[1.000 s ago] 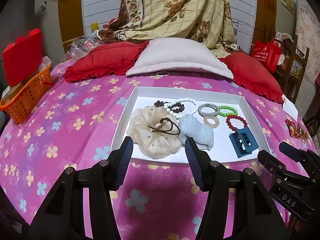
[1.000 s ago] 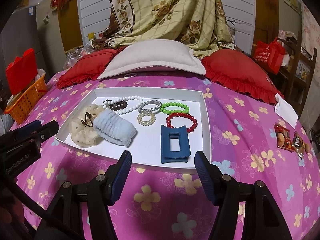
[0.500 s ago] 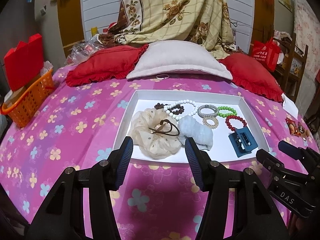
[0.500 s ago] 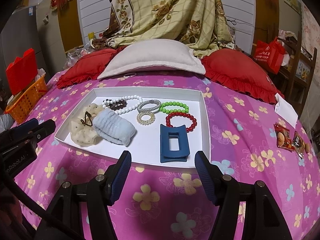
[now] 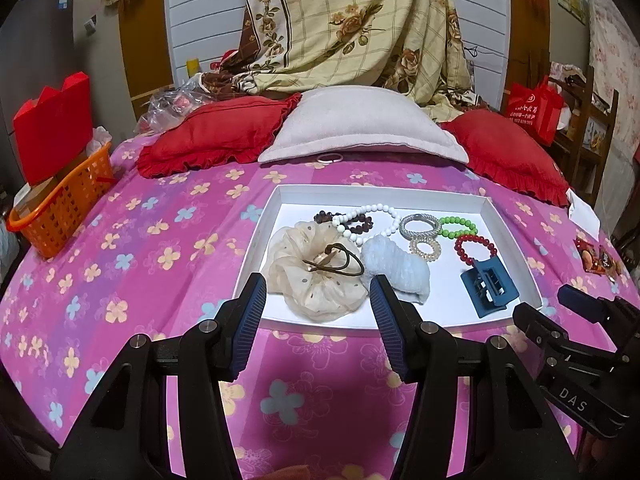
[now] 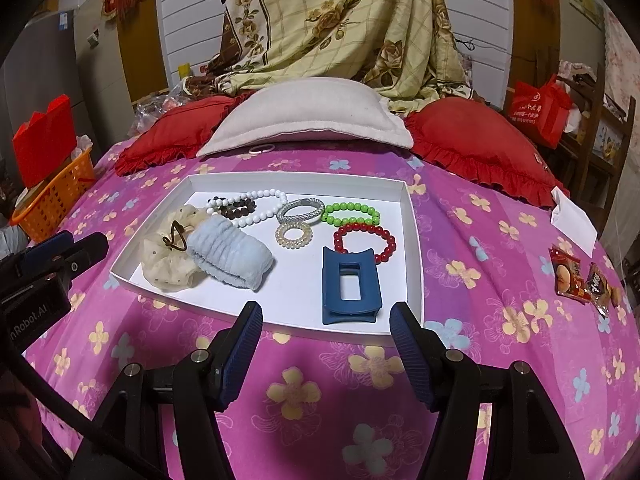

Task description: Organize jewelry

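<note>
Jewelry tray point(image 6: 412, 240), near rim just beyond both empty, parted grippers point(image 6: 326, 322).

Looking forward and downward from both wrists over the near edge of a pink bedspread point(image 5: 132, 248), close in. Sharing the white tray point(image 5: 516, 248) point(image 6: 412, 240): lying at 1 o'clock from the left wrist, at 11 o'clock from the right.

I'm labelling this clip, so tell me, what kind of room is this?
Most likely a bedroom: the white tray of hair ties and bracelets lies on a bed with a pink flowered sheet, pillows at its head and a floral quilt behind them.
</note>
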Demonstrator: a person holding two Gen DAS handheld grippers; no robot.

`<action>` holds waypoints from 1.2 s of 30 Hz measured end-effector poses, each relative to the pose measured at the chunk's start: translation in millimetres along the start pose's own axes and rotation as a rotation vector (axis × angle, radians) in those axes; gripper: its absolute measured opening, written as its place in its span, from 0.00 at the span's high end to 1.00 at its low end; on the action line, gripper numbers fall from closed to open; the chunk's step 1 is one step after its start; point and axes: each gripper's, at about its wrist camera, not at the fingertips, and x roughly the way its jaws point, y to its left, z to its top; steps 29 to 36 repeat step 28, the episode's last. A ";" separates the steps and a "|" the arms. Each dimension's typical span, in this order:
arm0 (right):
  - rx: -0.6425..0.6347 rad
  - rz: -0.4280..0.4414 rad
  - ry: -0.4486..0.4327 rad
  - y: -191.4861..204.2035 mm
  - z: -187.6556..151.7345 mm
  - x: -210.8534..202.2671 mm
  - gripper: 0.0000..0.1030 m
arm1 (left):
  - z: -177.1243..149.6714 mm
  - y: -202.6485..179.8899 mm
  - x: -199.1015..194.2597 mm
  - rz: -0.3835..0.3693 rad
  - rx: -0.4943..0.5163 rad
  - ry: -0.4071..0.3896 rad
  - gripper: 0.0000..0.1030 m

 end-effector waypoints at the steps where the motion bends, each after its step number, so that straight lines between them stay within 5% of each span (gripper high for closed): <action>1: 0.000 0.001 0.000 0.2 0.1 0.0 0.38 | -0.1 0.1 -0.1 0.002 0.000 0.000 0.48; 36: -0.005 0.006 0.008 1.5 -2.8 2.9 0.38 | -4.8 3.0 4.1 -0.048 -0.015 0.006 0.47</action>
